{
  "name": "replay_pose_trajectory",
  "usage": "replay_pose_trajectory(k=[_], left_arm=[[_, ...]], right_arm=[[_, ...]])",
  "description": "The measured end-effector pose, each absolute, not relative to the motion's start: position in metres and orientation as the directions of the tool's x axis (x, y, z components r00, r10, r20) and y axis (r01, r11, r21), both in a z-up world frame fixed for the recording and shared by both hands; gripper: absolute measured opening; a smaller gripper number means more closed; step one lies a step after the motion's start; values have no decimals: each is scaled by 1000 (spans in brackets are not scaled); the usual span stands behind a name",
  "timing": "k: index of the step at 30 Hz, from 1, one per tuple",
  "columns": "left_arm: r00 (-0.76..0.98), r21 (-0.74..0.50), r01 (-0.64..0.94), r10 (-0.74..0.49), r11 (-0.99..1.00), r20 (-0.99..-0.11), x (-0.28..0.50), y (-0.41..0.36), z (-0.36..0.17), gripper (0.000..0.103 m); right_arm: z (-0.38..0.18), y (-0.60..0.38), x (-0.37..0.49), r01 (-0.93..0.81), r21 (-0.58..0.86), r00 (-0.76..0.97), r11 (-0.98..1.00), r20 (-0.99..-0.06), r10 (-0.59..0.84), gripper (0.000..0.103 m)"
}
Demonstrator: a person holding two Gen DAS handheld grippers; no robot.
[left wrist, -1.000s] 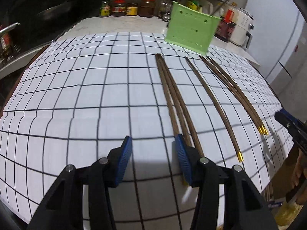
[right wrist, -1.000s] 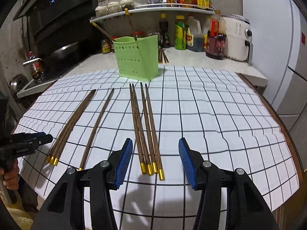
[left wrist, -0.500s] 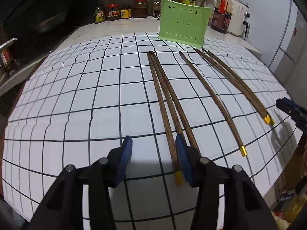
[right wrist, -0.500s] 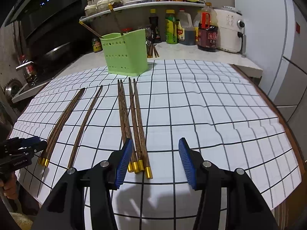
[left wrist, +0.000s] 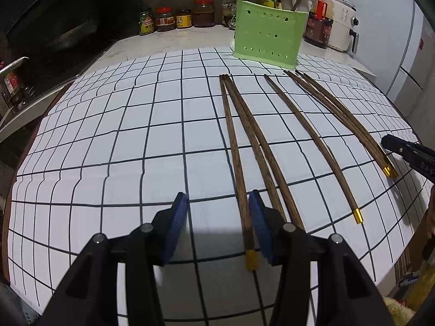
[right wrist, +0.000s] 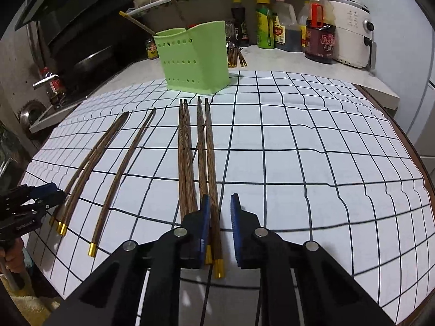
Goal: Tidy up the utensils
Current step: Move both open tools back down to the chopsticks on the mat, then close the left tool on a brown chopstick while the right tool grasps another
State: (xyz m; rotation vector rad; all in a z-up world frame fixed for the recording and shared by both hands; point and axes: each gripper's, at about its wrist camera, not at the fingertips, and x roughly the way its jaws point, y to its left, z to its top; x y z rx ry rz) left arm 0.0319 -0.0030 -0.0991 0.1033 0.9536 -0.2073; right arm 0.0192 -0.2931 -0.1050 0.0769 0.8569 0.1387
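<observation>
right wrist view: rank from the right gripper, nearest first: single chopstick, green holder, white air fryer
1. single chopstick, on the mat, left of the right gripper.
2. green holder, upright at the mat's far edge.
3. white air fryer, far right on the counter.

Counts: eight dark-wood, gold-tipped chopsticks (right wrist: 122, 168) on the grid-printed table mat (right wrist: 312, 163); two more standing in one green perforated plastic holder (right wrist: 194, 59).
</observation>
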Motion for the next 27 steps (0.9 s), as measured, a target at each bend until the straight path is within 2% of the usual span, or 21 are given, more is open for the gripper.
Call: replay_pose_trajectory(k=[6,14,17,23,27], left_arm=[[562,-3,222,-130,975,-817,33,-2,-100,47],[566,17,220,-114,975,-816,37,1,-100,47],[567,21,222,-111,975,-816,38,3,-100,47],[571,35,226,-104,973,-814,36,3,-101,47],[580,47,236,-102,971,-808,32,6,-102,47]], right_arm=[[-109,-289,27,-109,110,634,988,-758,154,15],[-111,-292,29,-89,38,645,995,-760,87,15],[-115,-293,27,-121,69,619,990,-774,130,16],[-116,-289,19,-140,18,630,990,-770,103,17],[-116,-296,4,-137,2,636,991,-767,90,22]])
